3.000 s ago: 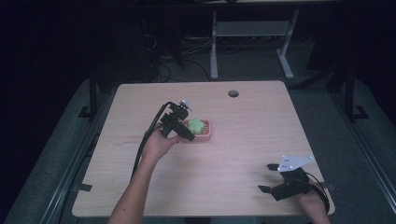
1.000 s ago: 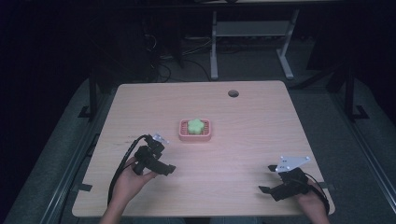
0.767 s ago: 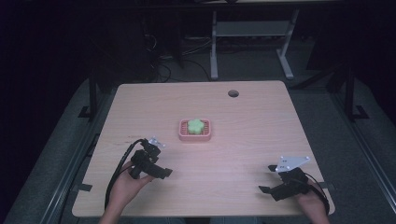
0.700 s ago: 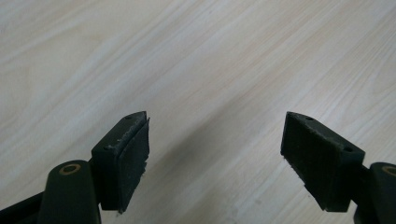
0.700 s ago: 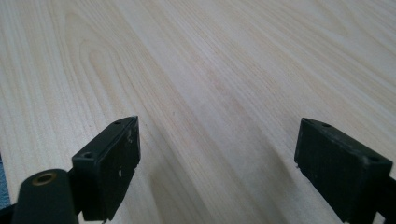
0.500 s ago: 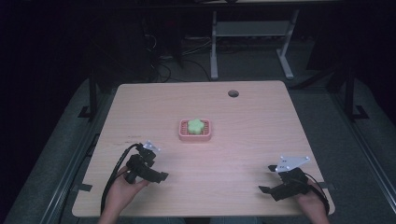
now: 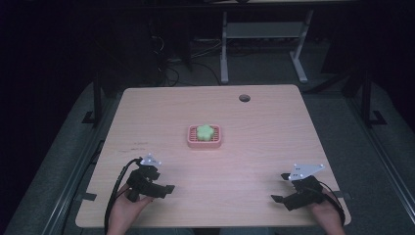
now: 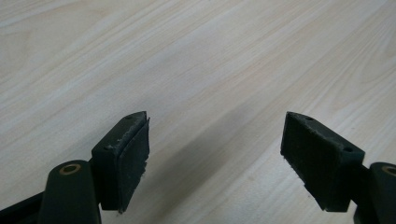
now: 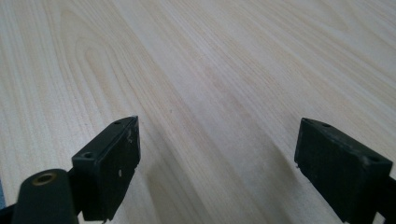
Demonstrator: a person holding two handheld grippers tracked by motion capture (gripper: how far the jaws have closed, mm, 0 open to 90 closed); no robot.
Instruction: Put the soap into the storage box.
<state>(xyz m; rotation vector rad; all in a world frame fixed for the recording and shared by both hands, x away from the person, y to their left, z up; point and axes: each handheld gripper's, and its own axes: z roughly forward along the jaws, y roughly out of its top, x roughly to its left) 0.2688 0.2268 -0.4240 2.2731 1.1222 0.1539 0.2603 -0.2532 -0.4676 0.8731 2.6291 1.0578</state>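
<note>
I have pulled my left hand-held gripper (image 7: 169,188) back from the pink tray (image 7: 204,136) to the table's (image 7: 254,147) near edge, jaws wide and empty; the green flower piece (image 7: 205,131) sits placed, so I judge this done.

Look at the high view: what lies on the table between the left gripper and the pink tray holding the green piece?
Nothing: in the high view, bare wood separates the left gripper from the pink tray.

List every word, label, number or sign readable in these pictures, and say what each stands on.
None can be read.
Faint dark marks on the table near its left edge: too small and blurred to tell whether they are writing.
Pink tray, green piece, both tongs: no visible text.
</note>
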